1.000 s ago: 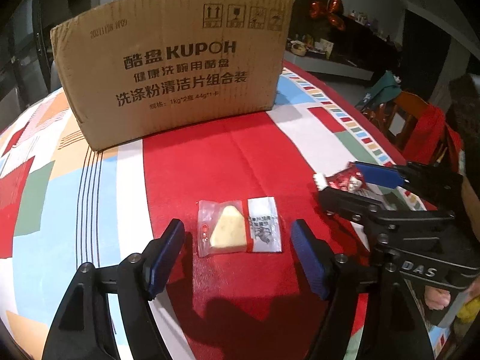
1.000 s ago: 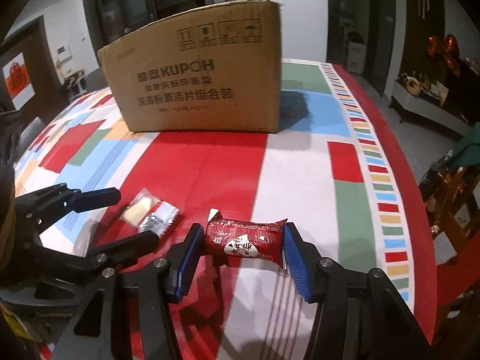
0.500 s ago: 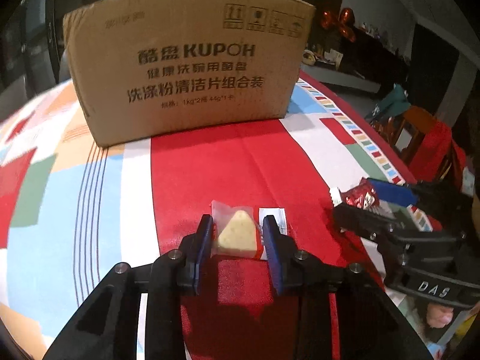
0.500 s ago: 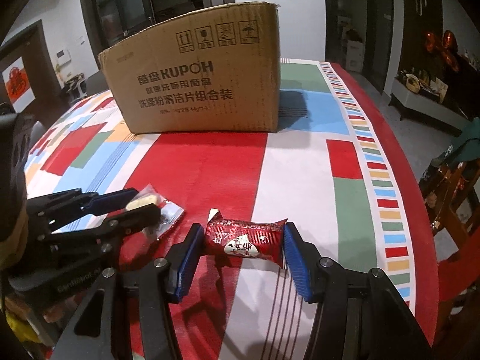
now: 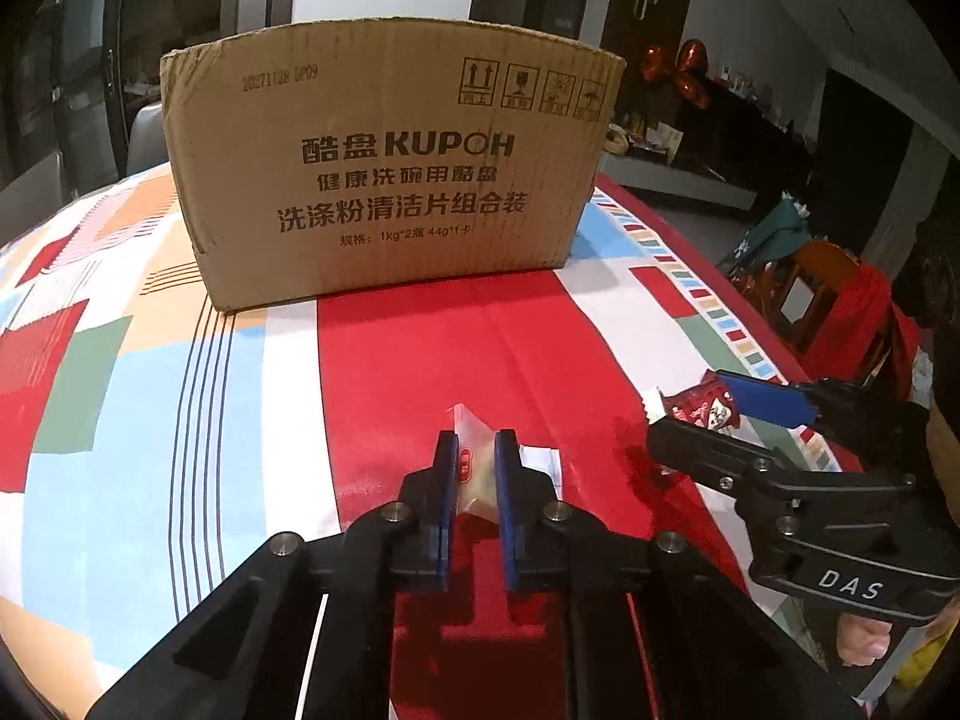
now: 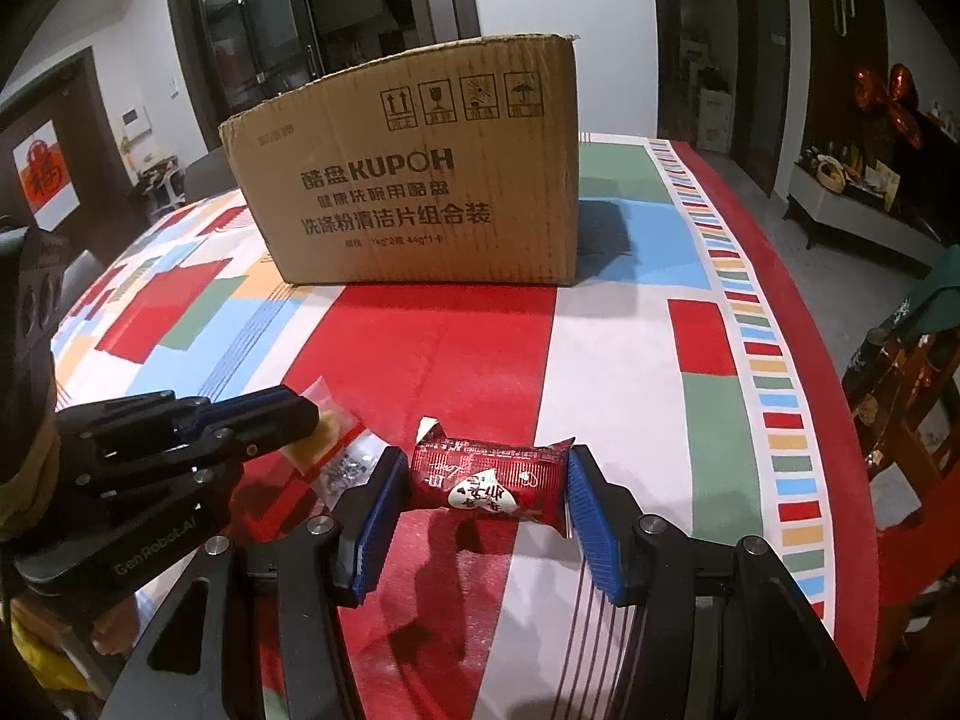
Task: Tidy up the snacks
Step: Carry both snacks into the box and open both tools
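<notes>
L tongs (image 5: pixel 476 456) round clear snack pack (image 5: pixel 475 468).

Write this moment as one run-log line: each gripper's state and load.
left gripper: shut on clear-wrapped yellow triangular snack | right gripper: shut on red foil snack packet | brown cardboard box: behind, on patterned tablecloth

1. Both grippers are black plastic linkage frames with round silver screws at the joints.
2. left gripper (image 5: pixel 474 462): blue ribbed pads, "GenRobot.AI" printed on its body.
3. right gripper (image 6: pixel 480 492): same blue pads, white "DAS" lettering on its side.
</notes>
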`<action>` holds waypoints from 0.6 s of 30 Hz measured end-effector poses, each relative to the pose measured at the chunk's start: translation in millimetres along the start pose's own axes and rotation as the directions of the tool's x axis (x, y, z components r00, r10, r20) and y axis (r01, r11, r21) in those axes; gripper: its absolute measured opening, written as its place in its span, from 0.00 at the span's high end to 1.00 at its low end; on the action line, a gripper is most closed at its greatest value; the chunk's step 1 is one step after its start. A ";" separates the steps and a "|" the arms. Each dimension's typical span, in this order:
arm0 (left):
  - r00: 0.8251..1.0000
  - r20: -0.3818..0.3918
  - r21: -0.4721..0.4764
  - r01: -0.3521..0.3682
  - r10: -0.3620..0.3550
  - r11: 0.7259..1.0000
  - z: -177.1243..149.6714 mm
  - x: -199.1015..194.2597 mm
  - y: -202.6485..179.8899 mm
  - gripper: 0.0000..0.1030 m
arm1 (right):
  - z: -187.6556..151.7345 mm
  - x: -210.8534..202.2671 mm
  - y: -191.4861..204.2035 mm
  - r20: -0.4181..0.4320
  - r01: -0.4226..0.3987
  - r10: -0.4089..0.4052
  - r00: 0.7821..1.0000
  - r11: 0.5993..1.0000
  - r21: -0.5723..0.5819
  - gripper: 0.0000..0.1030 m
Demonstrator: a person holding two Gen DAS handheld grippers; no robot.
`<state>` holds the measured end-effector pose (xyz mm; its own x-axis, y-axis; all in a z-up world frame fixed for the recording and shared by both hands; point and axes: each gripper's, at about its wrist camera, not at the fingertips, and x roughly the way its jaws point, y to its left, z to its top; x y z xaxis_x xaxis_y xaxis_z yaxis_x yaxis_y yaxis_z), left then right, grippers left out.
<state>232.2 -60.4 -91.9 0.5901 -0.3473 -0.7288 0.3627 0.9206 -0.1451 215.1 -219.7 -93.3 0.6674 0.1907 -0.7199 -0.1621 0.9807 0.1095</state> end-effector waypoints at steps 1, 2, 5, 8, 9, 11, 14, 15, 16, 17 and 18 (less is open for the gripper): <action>1.000 0.002 -0.002 0.003 -0.003 1.000 0.3 -0.7 -0.5 0.88 | 0.0 -0.4 0.4 0.001 -0.002 0.002 1.000 1.000 0.000 0.47; 1.000 0.007 -0.003 0.008 -0.008 1.000 0.8 -3.5 -1.1 0.88 | 0.1 -1.1 0.6 0.002 -0.006 0.006 1.000 1.000 0.001 0.47; 1.000 0.028 -0.001 0.011 -0.011 1.000 2.8 -10.3 -3.5 0.88 | 1.8 -3.9 0.6 0.009 -0.015 0.015 1.000 1.000 0.005 0.47; 0.998 0.054 -0.008 0.024 -0.024 1.000 7.9 -20.3 -4.6 0.89 | 5.3 -9.4 0.5 0.024 -0.022 0.021 0.999 1.000 0.010 0.47; 0.997 0.066 -0.008 0.027 -0.026 1.000 10.1 -24.5 -4.8 0.89 | 6.9 -11.8 0.3 0.030 -0.023 0.023 0.999 1.000 0.013 0.47; 0.996 0.088 -0.008 0.028 -0.027 1.000 14.4 -32.2 -5.2 0.89 | 11.2 -17.6 0.4 0.047 -0.029 0.028 0.999 0.999 0.018 0.47; 0.992 0.124 -0.015 0.030 -0.028 0.999 20.7 -45.2 -3.4 0.89 | 18.5 -27.7 3.1 0.076 -0.036 0.034 0.997 0.999 0.015 0.47; 0.991 0.132 -0.016 0.031 -0.029 0.999 21.9 -48.1 -2.7 0.89 | 21.2 -31.1 4.4 0.086 -0.039 0.038 0.996 0.999 0.014 0.47; 0.989 0.143 -0.017 0.034 -0.031 0.999 24.0 -52.6 -2.2 0.89 | 23.9 -34.9 5.7 0.096 -0.043 0.042 0.995 0.999 0.011 0.47; 0.987 0.157 -0.019 0.033 -0.030 0.999 25.9 -57.8 -1.9 0.89 | 26.9 -39.6 7.7 0.109 -0.046 0.045 0.993 0.999 0.007 0.47; 0.985 0.171 -0.018 0.030 -0.026 0.999 28.2 -63.3 -1.7 0.89 | 30.3 -44.7 10.2 0.124 -0.049 0.048 0.991 0.999 0.002 0.47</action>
<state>214.5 -45.0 -26.7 0.6951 -0.3967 -0.5995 0.3667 0.9130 -0.1788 205.6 -216.9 -39.3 0.7435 0.2417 -0.6235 -0.1931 0.9703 0.1459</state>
